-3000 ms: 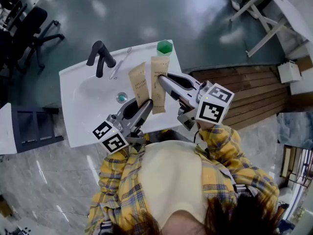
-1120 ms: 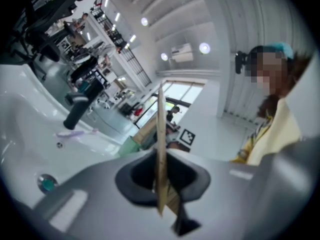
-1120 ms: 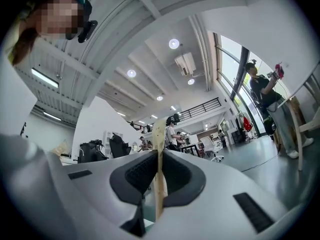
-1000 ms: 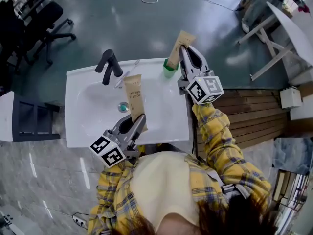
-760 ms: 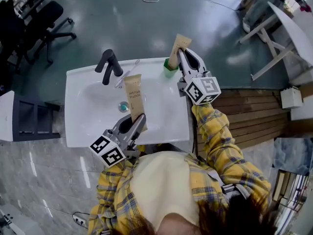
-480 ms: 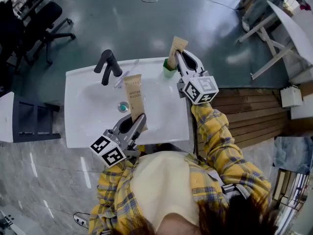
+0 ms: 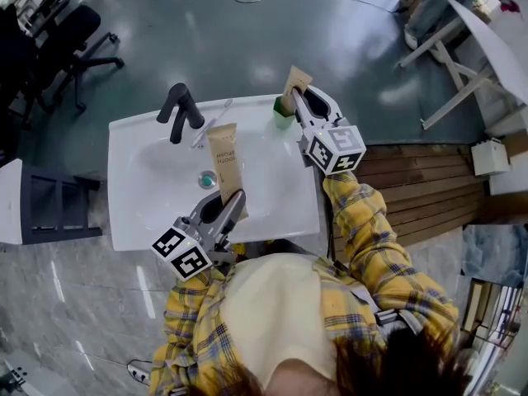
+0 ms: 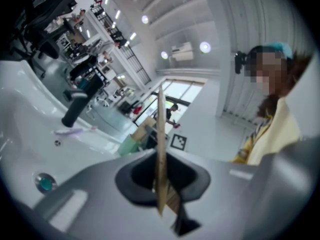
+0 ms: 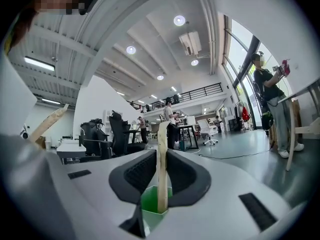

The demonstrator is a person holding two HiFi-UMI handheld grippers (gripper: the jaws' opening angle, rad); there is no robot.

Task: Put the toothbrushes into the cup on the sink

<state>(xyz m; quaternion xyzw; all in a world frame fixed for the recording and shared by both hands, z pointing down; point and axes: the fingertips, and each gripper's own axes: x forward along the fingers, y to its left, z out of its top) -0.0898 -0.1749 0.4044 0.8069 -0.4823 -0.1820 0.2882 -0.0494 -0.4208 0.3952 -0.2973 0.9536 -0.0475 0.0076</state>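
- Head view: a white sink fills the middle of the frame, with a black faucet at its upper left and a teal drain in the basin.
- A green cup stands at the sink's upper right corner.
- A loose pale toothbrush lies on the sink rim just right of the faucet.
- The right hand-held gripper is above that corner, clenched on the right toothbrush pack, a brown card sleeve.
- This pack tilts up and to the right, and its lower end meets the mouth of the cup.
- The left hand-held gripper sits low and centre, at the sink's near edge, grasping the left toothbrush pack by its lower end.
- That pack reaches up the frame over the basin, printed face towards the camera, just right of the drain.
- The two packs are well apart.
- Left gripper view: the left toothbrush pack shows edge-on, pinched between the closed jaws of the left hand-held gripper. The faucet, the loose toothbrush and the drain lie to the left. The green cup is behind, near centre.
- Right gripper view: the right toothbrush pack stands edge-on between the jaws of the right hand-held gripper, which press on it. The green cup shows directly below its lower end. Whether the end is inside the cup cannot be told.
- A person in a yellow plaid shirt holds both tools from the bottom of the head view.
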